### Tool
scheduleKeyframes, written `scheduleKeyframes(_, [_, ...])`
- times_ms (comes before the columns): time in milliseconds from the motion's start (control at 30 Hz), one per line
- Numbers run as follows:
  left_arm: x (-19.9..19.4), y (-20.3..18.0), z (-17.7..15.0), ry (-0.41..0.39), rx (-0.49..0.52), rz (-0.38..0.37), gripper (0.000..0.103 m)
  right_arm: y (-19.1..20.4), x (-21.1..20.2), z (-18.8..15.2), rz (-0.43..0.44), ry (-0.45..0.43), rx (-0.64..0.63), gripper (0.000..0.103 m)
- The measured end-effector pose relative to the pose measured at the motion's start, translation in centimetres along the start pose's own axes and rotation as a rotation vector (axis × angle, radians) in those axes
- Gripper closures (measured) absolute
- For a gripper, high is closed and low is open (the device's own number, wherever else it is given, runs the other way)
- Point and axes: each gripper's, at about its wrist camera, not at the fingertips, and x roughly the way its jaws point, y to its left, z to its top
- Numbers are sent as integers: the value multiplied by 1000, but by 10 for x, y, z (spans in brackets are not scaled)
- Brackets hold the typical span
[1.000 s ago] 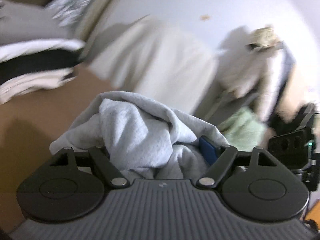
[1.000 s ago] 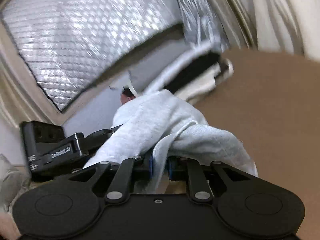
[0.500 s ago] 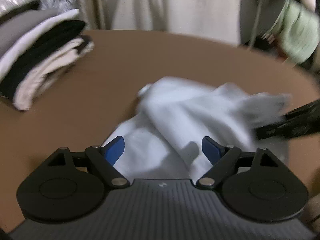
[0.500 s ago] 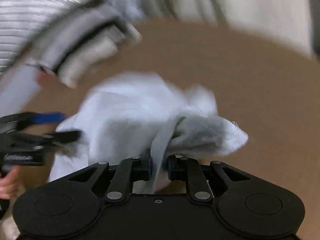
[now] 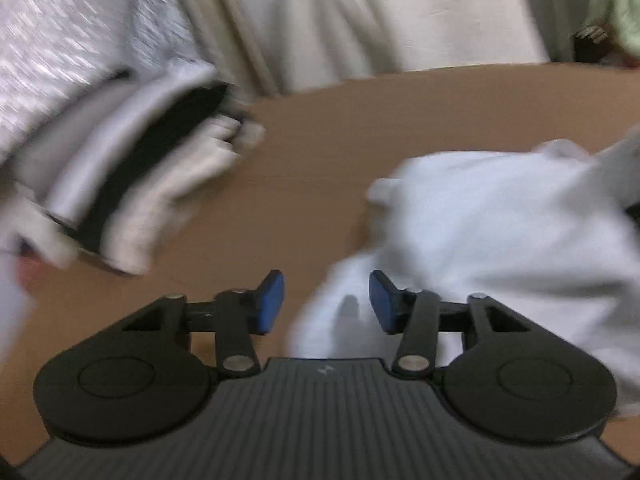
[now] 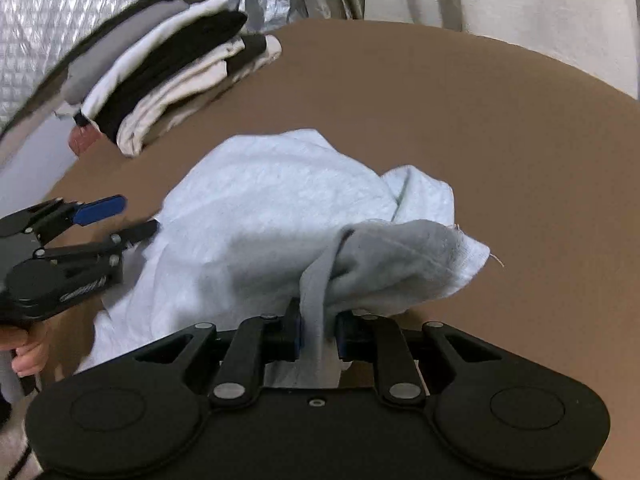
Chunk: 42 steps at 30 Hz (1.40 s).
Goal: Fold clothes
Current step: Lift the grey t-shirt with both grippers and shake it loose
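A crumpled light grey garment (image 6: 272, 208) lies on the brown table (image 6: 460, 112); it also shows at the right of the left wrist view (image 5: 500, 232). My right gripper (image 6: 318, 334) is shut on a bunched edge of the garment near the table's front. My left gripper (image 5: 326, 306) is open and empty, just above the garment's left edge; it also shows in the right wrist view (image 6: 120, 216) beside the garment.
A stack of folded clothes (image 6: 160, 68), white, black and grey, sits at the table's far left, also in the left wrist view (image 5: 132, 184). A cream curtain (image 5: 380, 12) hangs behind the table. Silver quilted foil (image 6: 60, 12) covers the left wall.
The garment was held up by both grippers; it came down onto the table. My left gripper let go of it and moved left. My right gripper stays shut on it.
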Motion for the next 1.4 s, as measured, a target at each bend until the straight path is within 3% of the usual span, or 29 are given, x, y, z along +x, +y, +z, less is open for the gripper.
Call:
scheduleKeyframes(67, [1, 12, 0, -1, -29, -36, 57, -6, -4, 3, 38, -16, 40, 83])
scheduleKeyframes(200, [-11, 37, 5, -22, -208, -293, 53, -14, -7, 4, 117, -34, 121, 83])
scheduleKeyframes(367, [-37, 25, 3, -99, -203, -566, 40, -13, -9, -2, 191, -33, 213, 83])
scheduleKeyframes(667, [-44, -5, -9, -77, -152, -762, 25, -4, -38, -3, 270, -113, 248, 83])
scheduleKeyframes(733, [-40, -6, -9, -38, -197, -831, 14, -1, -42, -4, 312, -124, 254, 83])
scheduleKeyframes(800, [-33, -5, -11, -23, -258, -848, 7, 3, -45, -3, 345, -133, 252, 83])
scheduleKeyframes(900, [-24, -3, -14, 1, -350, -874, 7, 3, -50, -4, 394, -140, 253, 83])
scheduleKeyframes(933, [-20, -3, -15, 8, -380, -881, 14, 3, -51, -4, 412, -143, 256, 83])
scheduleKeyframes(967, [-22, -4, -16, -18, -377, -840, 21, 3, -52, -4, 426, -146, 260, 83])
scheduleKeyframes(1033, [-25, -8, -18, -62, -319, -773, 64, 2, -54, -3, 429, -153, 258, 83])
scheduleKeyframes(1100, [-28, -13, -17, -65, -258, -737, 87, 2, -54, -2, 406, -152, 247, 83])
scheduleKeyframes(1200, [-35, -18, -14, -78, -221, -691, 93, -3, -49, -2, 399, -141, 290, 78])
scheduleKeyframes(1300, [-43, -17, -10, -119, -173, -664, 93, -9, -48, 0, 314, -138, 331, 57])
scheduleKeyframes(1400, [-50, -4, -4, -160, -160, -609, 95, -14, -47, -2, 260, -140, 329, 56])
